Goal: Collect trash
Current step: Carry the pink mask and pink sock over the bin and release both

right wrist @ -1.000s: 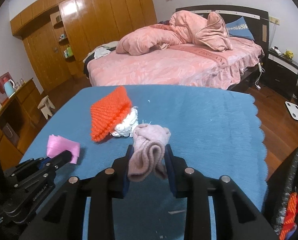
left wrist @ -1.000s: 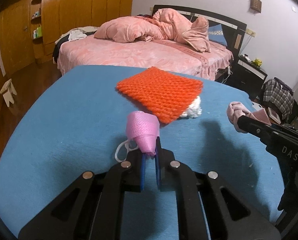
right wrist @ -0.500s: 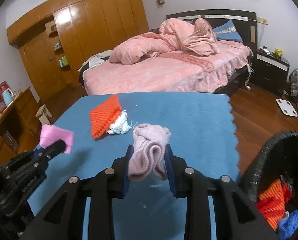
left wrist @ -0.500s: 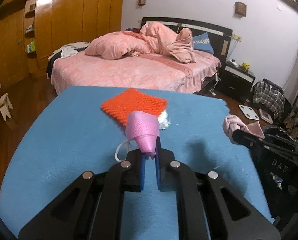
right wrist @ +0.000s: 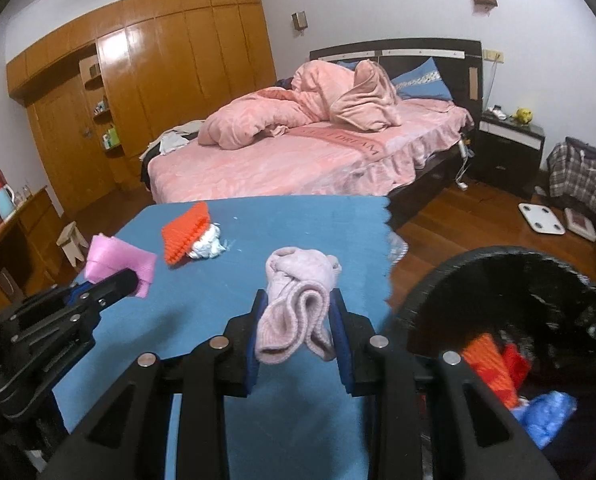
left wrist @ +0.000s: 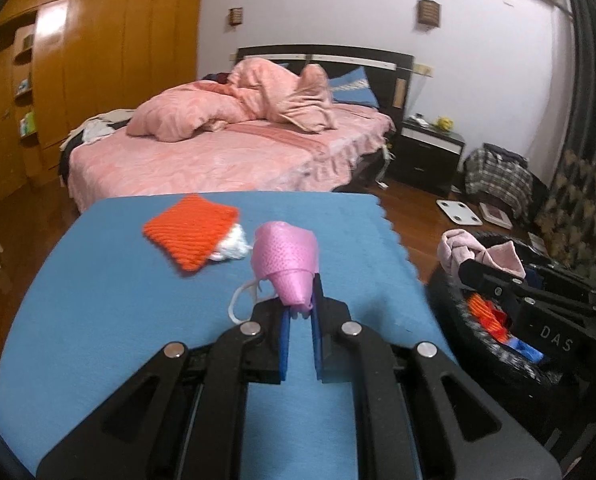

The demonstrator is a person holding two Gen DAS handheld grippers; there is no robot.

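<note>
My left gripper (left wrist: 299, 308) is shut on a pink mesh mask (left wrist: 288, 260) with a white ear loop, held above the blue table (left wrist: 118, 300). My right gripper (right wrist: 298, 320) is shut on a pale pink sock (right wrist: 298, 304) at the table's right edge, beside a black trash bin (right wrist: 497, 264) that holds orange and blue scraps. In the left wrist view the right gripper (left wrist: 493, 272) with the sock (left wrist: 465, 246) is over the bin (left wrist: 453, 320). An orange knitted square (left wrist: 190, 232) lies on a white crumpled wad (left wrist: 234, 246) on the table.
A bed with pink bedding (right wrist: 305, 148) stands beyond the table. A black nightstand (right wrist: 509, 148), a white scale (right wrist: 541, 218) and a plaid bag (right wrist: 581, 176) are on the wooden floor to the right. A small stool (right wrist: 72, 242) stands left.
Both grippers have pulled back and to the right with their items. The bin has come into view by the right gripper. The orange square and white wad stayed on the table.
</note>
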